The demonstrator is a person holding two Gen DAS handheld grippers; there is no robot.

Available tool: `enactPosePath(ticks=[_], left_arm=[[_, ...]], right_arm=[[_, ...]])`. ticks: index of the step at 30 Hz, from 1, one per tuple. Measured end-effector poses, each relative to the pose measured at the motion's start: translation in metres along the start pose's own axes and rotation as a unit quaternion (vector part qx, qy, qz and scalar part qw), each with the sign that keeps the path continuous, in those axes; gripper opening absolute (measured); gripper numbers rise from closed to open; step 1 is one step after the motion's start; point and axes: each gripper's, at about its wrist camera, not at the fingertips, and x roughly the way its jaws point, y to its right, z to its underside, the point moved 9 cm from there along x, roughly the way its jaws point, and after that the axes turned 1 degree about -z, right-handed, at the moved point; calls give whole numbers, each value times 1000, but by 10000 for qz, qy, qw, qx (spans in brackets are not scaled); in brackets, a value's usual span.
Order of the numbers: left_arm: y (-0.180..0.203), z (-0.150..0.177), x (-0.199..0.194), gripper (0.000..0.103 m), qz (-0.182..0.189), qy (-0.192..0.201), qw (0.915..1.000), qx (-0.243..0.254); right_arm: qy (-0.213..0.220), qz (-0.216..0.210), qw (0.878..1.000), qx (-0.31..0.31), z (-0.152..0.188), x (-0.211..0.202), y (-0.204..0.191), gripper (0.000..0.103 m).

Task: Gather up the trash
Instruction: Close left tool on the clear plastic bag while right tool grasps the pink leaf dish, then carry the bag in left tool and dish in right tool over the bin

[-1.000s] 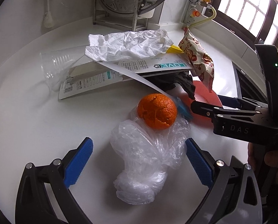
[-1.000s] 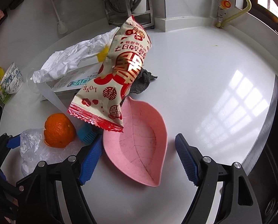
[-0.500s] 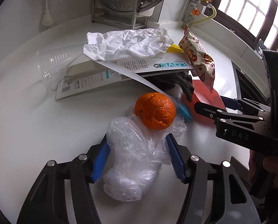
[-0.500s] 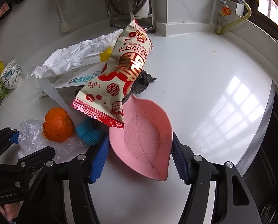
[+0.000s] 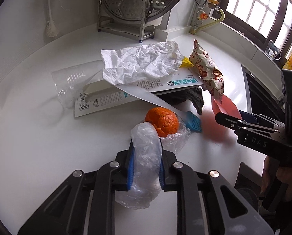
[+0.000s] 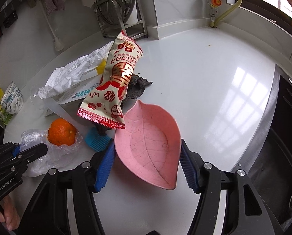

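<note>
The crumpled clear plastic bag (image 5: 146, 160) sits low in the centre of the left wrist view, pinched between the blue pads of the left claw (image 5: 146, 166), whose jaws have just been closing and now press on it from both sides. The far end of the bag spreads out on the white bench (image 5: 38, 137) under an orange (image 5: 162, 121), which touches it.

Just right of the orange lies a blue silicone brush head (image 5: 193, 122) with a pale translucent handle running up and left. Beyond it a dark grey cloth (image 5: 187, 98) lies under a flat printed carton (image 5: 138, 90), with crumpled white paper (image 5: 142, 64) on top and a clear plastic cup (image 5: 71, 82) on its side at the carton's left end. A red-and-cream snack wrapper (image 6: 114, 86) leans over the cloth, its lower sealed edge above the dish's far tip.

In the right wrist view the pink leaf-shaped dish (image 6: 150, 146) lies in the lower centre between the blue pads of the right claw (image 6: 146, 166). Both pads touch the dish's rim, so this claw grips the dish. A steel rack (image 5: 126, 19) with a perforated steamer plate stands at the back wall.
</note>
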Motion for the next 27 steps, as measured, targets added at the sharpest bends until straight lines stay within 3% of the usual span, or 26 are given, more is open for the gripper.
enactPosePath(ticks=[17, 27], left_arm=[[-24, -42, -60, 17, -97, 328, 9994, -2], [-24, -40, -91, 17, -213, 489, 9986, 55]], right_arm=[[138, -130, 9988, 451, 3, -39, -12, 61], [186, -173, 9980, 584, 17, -65, -17, 61]])
